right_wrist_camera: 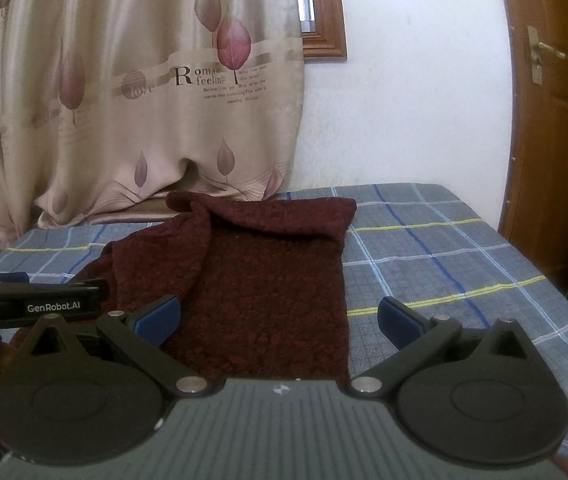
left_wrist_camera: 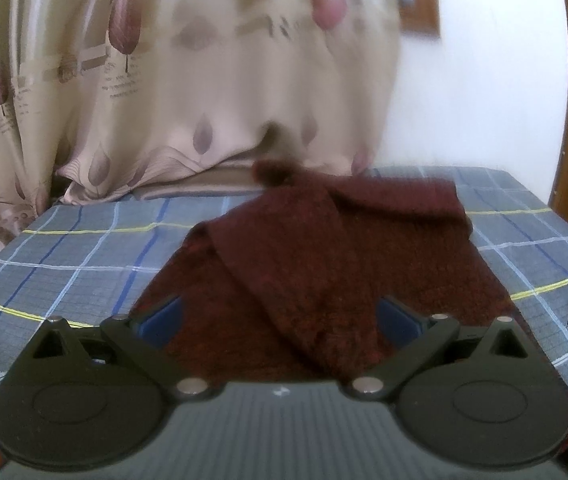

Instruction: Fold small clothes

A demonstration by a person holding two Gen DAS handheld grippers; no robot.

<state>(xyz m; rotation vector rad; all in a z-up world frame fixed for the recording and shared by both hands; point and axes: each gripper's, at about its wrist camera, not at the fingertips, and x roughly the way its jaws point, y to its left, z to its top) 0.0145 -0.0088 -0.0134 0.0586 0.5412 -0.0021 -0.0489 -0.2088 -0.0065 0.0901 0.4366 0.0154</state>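
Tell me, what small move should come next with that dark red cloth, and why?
Probably lower the open left gripper onto the near edge of the dark red fuzzy cloth and close. Both grippers are empty, and the cloth lies only partly folded on the checked blue sheet.

A grey-blue checked cloth (right_wrist_camera: 424, 248) with white, blue and yellow lines is spread over the flat surface. Behind it, a shiny beige curtain (right_wrist_camera: 123, 100) printed with pink leaves and dark letters is hung. A brown wooden window frame (right_wrist_camera: 326, 12), a white wall (right_wrist_camera: 416, 100) and a brown wooden door (right_wrist_camera: 556, 120) with a metal handle (right_wrist_camera: 544, 50) are seen at the right.
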